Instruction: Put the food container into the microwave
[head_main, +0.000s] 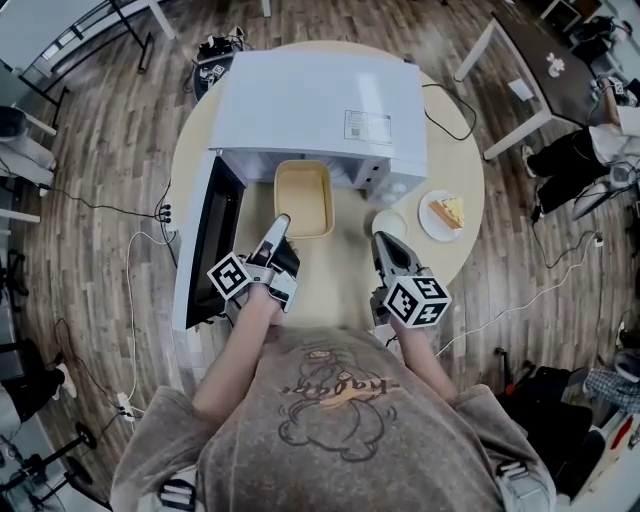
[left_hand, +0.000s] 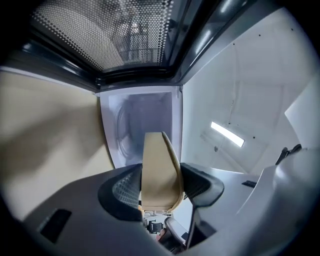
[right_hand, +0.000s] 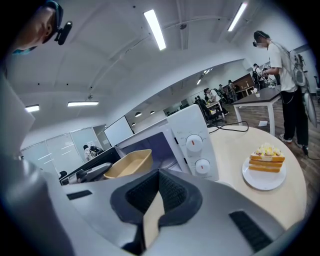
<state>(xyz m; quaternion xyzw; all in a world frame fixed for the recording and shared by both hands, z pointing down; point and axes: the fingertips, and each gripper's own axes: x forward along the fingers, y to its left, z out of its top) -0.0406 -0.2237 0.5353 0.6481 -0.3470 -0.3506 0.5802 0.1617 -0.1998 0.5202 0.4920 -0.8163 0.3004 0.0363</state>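
Note:
The beige food container (head_main: 303, 200) sits level at the mouth of the white microwave (head_main: 320, 105), its far end under the top edge of the opening. The microwave door (head_main: 205, 240) stands swung open to the left. My left gripper (head_main: 280, 226) is shut on the container's near rim; in the left gripper view the rim (left_hand: 157, 160) is pinched between the pads, with the cavity (left_hand: 142, 117) behind it. My right gripper (head_main: 384, 244) hovers over the table to the right of the container, jaws together and empty. The right gripper view shows the container (right_hand: 129, 164) from the side.
A plate with a slice of layered cake (head_main: 444, 213) lies right of the microwave, a small white round dish (head_main: 389, 222) beside it. The control knobs (right_hand: 195, 145) face me. A cable (head_main: 450, 110) trails off the round table (head_main: 340, 285). People stand at desks far right.

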